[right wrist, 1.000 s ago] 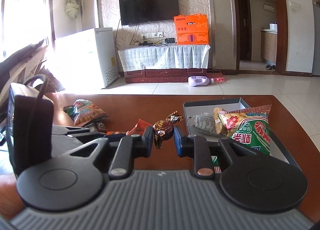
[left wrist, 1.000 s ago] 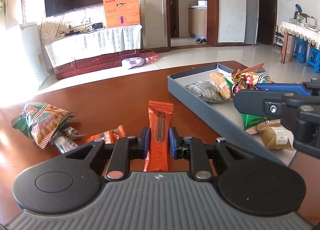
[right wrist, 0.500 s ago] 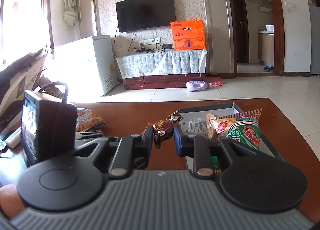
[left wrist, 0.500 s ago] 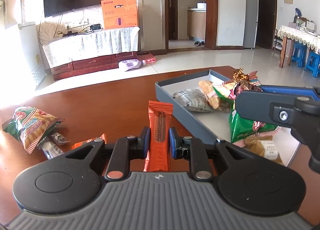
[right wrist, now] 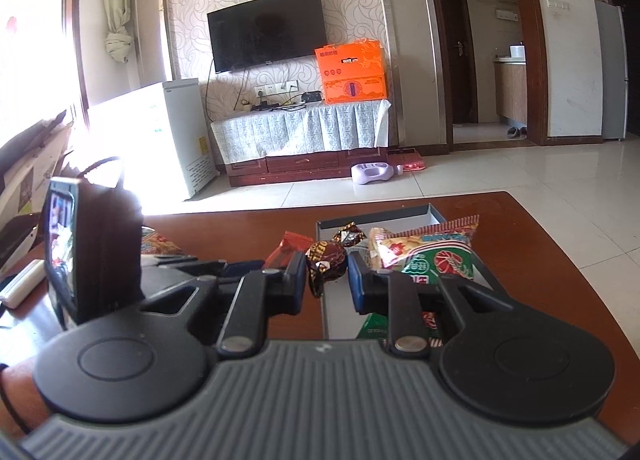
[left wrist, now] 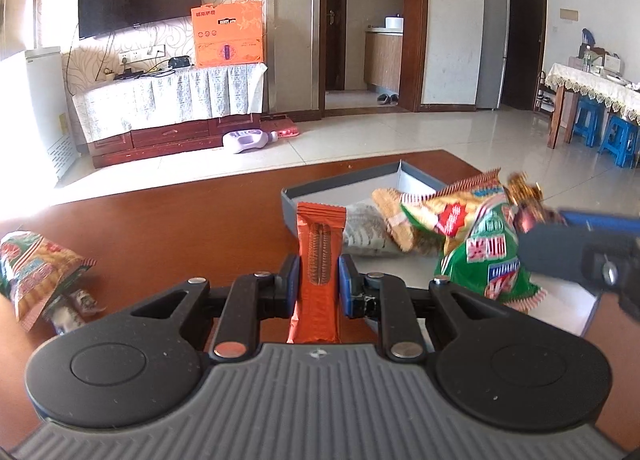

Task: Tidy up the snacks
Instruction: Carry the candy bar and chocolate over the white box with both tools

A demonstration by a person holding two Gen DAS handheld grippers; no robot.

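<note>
The left gripper point(left wrist: 319, 272) clamps the orange bar point(left wrist: 319, 260) upright, the right gripper point(right wrist: 328, 280) pinches a brown candy point(right wrist: 326, 260) — the grey tray point(left wrist: 340, 184), already holding snacks, lies just ahead-right of both.

The snack bar point(left wrist: 320, 260) has an orange wrapper with a brown ridged biscuit printed down its middle. The candy point(right wrist: 326, 260) is wrapped in dark brown foil with gold lettering. The tray point(left wrist: 340, 190) is grey-blue. The chips bag point(left wrist: 480, 236) in it is green, red and yellow. The table point(left wrist: 180, 228) is reddish-brown wood. Far off, the gift box point(right wrist: 352, 72) is orange.
</note>
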